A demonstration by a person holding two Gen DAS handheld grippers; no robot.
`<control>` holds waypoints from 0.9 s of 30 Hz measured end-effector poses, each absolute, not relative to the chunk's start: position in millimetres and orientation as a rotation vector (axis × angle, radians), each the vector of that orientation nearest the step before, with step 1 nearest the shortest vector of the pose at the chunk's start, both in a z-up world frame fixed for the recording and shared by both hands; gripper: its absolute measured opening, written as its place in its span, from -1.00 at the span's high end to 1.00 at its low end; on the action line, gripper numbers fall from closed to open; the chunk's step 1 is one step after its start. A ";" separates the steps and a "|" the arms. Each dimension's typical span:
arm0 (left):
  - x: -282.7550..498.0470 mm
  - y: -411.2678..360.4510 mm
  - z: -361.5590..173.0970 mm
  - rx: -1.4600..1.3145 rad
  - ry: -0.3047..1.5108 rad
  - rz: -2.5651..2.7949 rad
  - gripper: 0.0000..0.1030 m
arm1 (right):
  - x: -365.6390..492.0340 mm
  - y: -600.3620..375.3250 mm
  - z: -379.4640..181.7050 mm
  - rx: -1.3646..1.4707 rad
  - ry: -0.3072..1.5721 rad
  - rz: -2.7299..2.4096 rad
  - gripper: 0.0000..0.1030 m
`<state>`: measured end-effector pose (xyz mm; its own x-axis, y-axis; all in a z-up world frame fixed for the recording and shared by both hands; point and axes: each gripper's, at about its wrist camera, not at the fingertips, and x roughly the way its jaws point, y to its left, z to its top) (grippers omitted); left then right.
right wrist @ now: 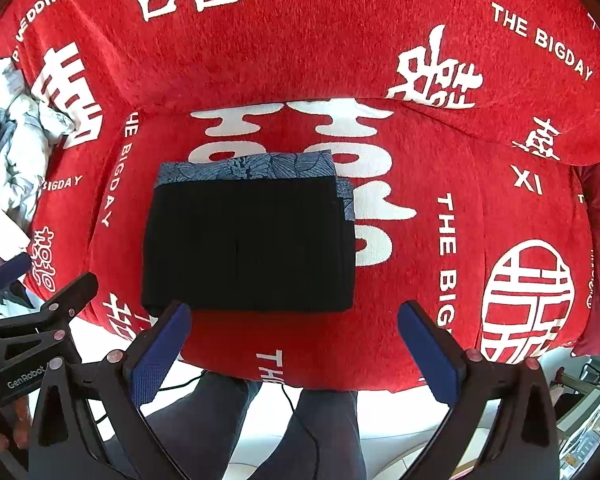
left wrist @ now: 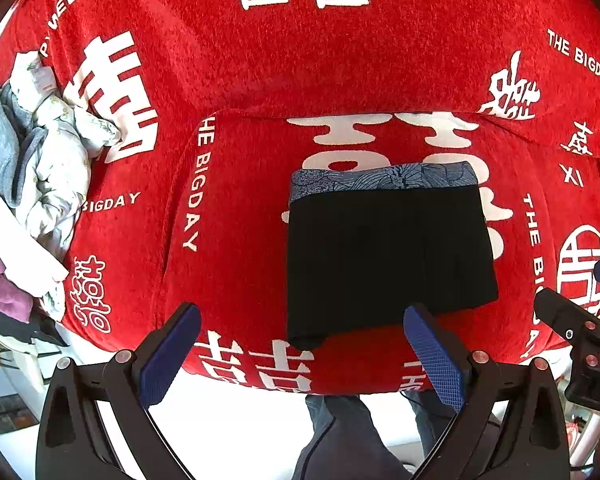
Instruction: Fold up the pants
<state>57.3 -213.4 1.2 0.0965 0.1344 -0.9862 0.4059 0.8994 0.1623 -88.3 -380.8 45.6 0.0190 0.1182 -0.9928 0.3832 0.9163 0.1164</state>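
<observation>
Black pants (left wrist: 388,256) lie folded into a flat rectangle on the red sofa seat (left wrist: 236,240), on top of a folded blue patterned garment (left wrist: 380,178) whose far edge shows. My left gripper (left wrist: 304,348) hangs open just in front of the pants' near edge, with nothing between its blue pads. In the right wrist view the same black pants (right wrist: 248,244) rest on the blue garment (right wrist: 248,166). My right gripper (right wrist: 296,340) is open too, near the seat's front edge, to the right of the pants' near side.
A heap of light and grey clothes (left wrist: 40,168) lies on the left of the sofa. The red cover with white lettering runs up the backrest (left wrist: 300,48). A person's legs (right wrist: 260,432) in dark trousers stand below the seat's front edge.
</observation>
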 end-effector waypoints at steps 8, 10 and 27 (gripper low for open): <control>56.8 -213.1 3.0 0.450 1.471 -0.209 -0.97 | -88.6 -380.0 45.8 0.397 1.552 -0.215 -0.99; 56.6 -213.8 3.2 0.454 1.471 -0.210 -0.97 | -89.2 -379.3 45.7 0.397 1.553 -0.215 -0.99; 53.3 -217.7 3.4 0.466 1.467 -0.220 -0.97 | -88.4 -378.0 43.0 0.393 1.562 -0.205 -0.99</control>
